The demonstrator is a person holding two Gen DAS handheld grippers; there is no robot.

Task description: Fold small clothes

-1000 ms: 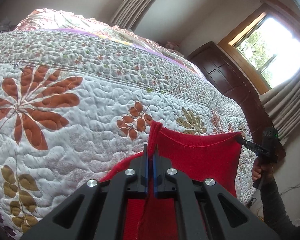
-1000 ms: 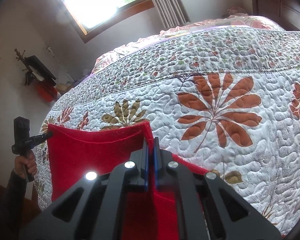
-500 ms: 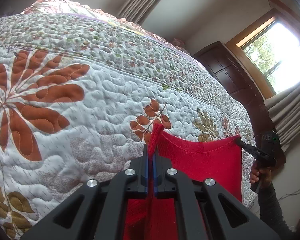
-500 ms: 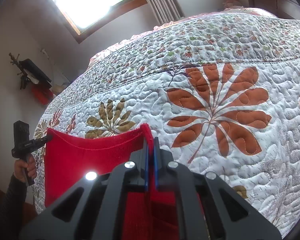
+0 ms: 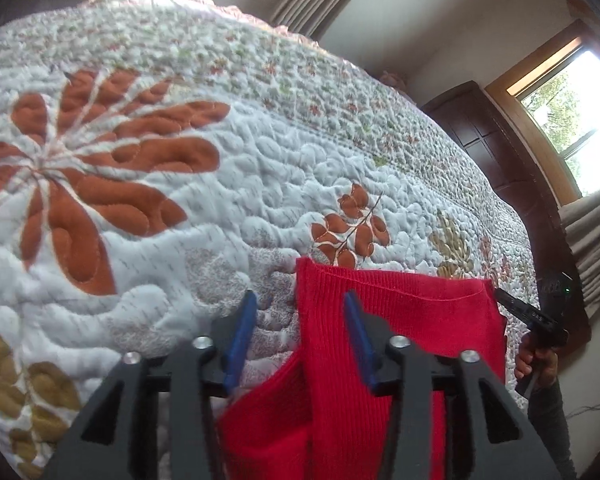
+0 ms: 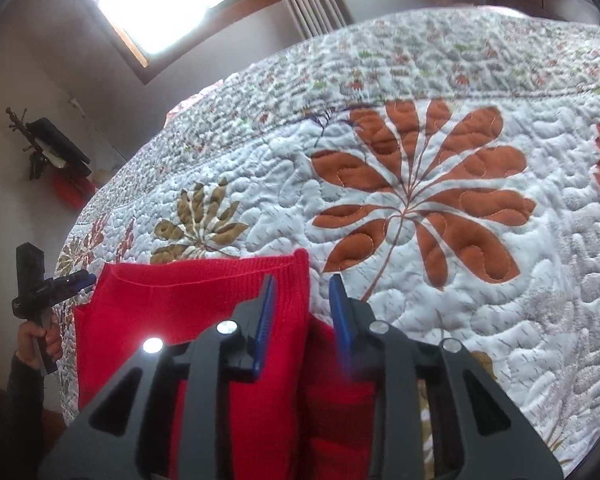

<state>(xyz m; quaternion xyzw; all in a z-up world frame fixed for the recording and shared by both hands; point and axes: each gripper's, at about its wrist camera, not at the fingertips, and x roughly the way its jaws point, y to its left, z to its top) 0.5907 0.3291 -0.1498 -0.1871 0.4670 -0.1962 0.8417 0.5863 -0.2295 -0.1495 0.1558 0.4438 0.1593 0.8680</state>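
Observation:
A red knit garment (image 5: 400,312) lies on the quilted bedspread (image 5: 140,200), its ribbed top edge stretched flat between the two grippers. My left gripper (image 5: 299,296) is open, its blue pads on either side of the garment's left corner without pinching it. My right gripper (image 6: 302,280) is open too, straddling the right corner of the red garment (image 6: 180,308). Each gripper also shows in the other's view: the right gripper (image 5: 512,306) at the far corner, and the left gripper (image 6: 80,280) held by a hand (image 6: 40,336).
The floral bedspread (image 6: 460,160) stretches far ahead of both grippers. A dark wooden cabinet (image 5: 500,152) and a window (image 5: 572,112) stand beyond the bed. A wall rack (image 6: 48,148) hangs by the bed's left edge.
Both grippers were shut on the garment's top corners; both have opened and let go. The garment's edge has been carried forward over the quilt and now lies on it.

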